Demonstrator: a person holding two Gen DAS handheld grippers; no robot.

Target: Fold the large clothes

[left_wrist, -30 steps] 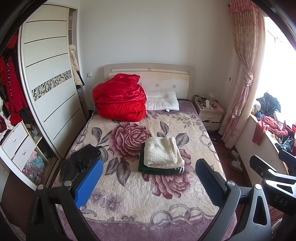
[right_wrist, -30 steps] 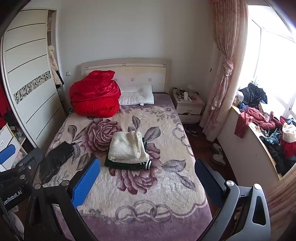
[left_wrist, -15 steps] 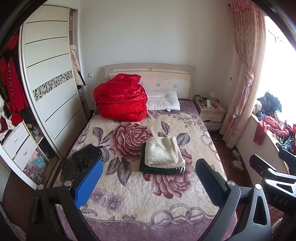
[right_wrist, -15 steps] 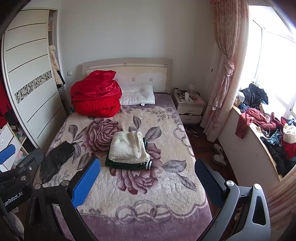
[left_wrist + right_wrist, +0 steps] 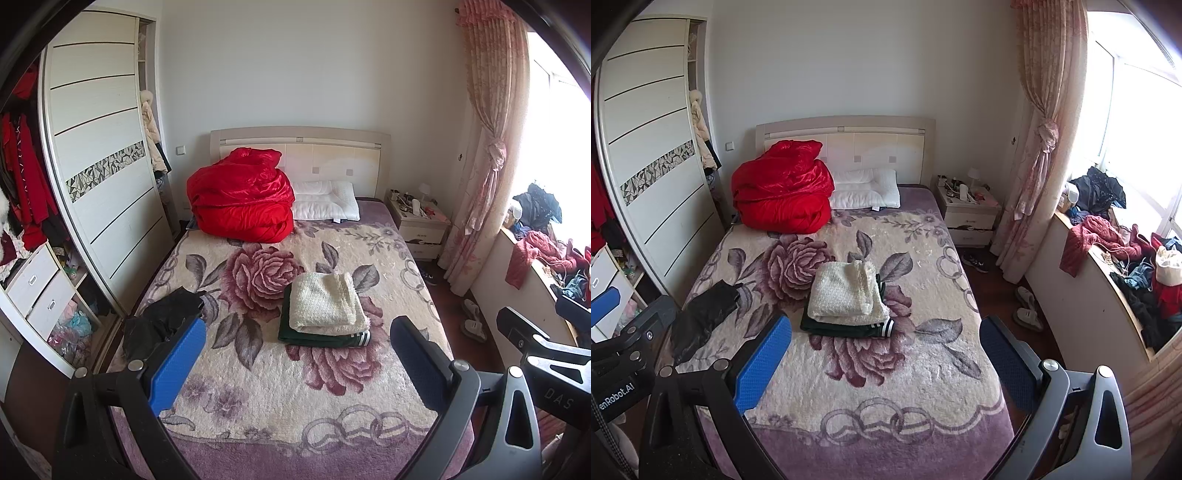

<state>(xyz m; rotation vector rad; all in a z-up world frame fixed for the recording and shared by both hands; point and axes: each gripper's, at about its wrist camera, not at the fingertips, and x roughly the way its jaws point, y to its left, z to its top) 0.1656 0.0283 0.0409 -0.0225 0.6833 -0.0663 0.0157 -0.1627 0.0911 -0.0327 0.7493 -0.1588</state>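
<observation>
From my left gripper (image 5: pixel 295 360), jaws spread wide and holding nothing above the foot of the bed (image 5: pixel 295 413), I see a rose-patterned blanket, a red quilt (image 5: pixel 240 203) by the headboard, and a wardrobe (image 5: pixel 103 166) to the left. From my right gripper (image 5: pixel 884 363), equally wide and empty, the folded cream sweater (image 5: pixel 846 291) lies mid-bed on a dark green folded garment (image 5: pixel 849 328), its long axis toward the headboard; a crumpled black garment (image 5: pixel 701 314) sits at the left edge.

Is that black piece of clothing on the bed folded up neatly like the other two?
No, the black garment lies crumpled near the bed's edge, while the cream knit sits folded on the green garment.
</observation>
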